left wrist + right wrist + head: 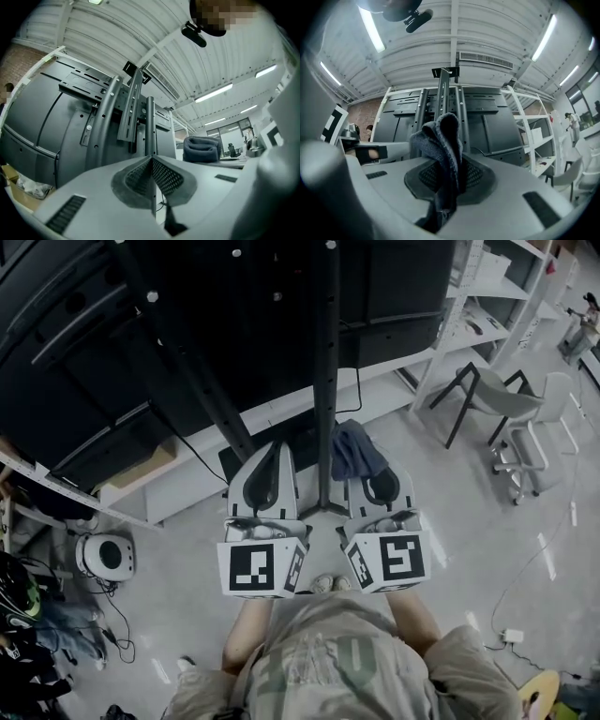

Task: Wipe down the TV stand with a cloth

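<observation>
The black TV stand rises in front of me, its upright post (325, 381) running from the floor base up between two large dark screens. A dark blue-grey cloth (354, 451) bunches out of my right gripper (367, 467), which is shut on it just right of the post. In the right gripper view the cloth (443, 140) stands up between the pads and the stand's post (442, 93) is straight ahead. My left gripper (270, 451) is shut and empty, just left of the post. In the left gripper view the pads (161, 174) meet, with the stand's rails (150, 126) ahead and the cloth (202, 147) to the right.
White shelving (487, 296) runs along the right, with a grey chair (511, 404) beside it. A round white device (108, 556) and cables lie on the floor at left, a cardboard box (141, 470) sits on a low shelf, and a power strip (513, 636) lies at right.
</observation>
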Tool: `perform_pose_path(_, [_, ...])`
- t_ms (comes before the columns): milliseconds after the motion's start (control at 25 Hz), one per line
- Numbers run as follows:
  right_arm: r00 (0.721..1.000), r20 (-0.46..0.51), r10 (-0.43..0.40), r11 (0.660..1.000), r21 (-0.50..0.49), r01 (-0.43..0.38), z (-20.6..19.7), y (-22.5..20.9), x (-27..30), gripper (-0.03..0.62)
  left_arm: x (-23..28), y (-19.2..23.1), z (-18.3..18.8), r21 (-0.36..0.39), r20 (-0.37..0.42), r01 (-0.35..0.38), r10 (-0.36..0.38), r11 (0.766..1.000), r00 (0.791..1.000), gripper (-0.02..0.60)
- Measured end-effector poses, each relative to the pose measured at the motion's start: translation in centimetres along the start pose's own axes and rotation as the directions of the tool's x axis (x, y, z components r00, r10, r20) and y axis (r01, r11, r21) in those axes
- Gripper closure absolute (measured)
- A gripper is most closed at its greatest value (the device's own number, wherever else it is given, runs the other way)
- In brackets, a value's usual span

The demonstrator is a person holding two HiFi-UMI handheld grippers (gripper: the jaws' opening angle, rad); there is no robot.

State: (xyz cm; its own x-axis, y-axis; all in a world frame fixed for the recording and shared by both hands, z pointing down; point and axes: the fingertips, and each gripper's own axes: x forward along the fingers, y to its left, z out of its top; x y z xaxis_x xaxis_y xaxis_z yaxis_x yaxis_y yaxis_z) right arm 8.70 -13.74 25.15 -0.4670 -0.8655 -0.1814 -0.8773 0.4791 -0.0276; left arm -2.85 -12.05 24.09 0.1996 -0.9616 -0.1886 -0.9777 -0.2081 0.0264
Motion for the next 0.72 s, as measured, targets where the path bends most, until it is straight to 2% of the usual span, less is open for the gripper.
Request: perform_pose_path(720, [1.0,0.013,-0.003,0.998,-0.063,0.004,1.6,-0.2,1.4,0.537,0.8,1.6,1.3,-0.002,0.055,-0.022,0.022,1.0,0.998,0.567])
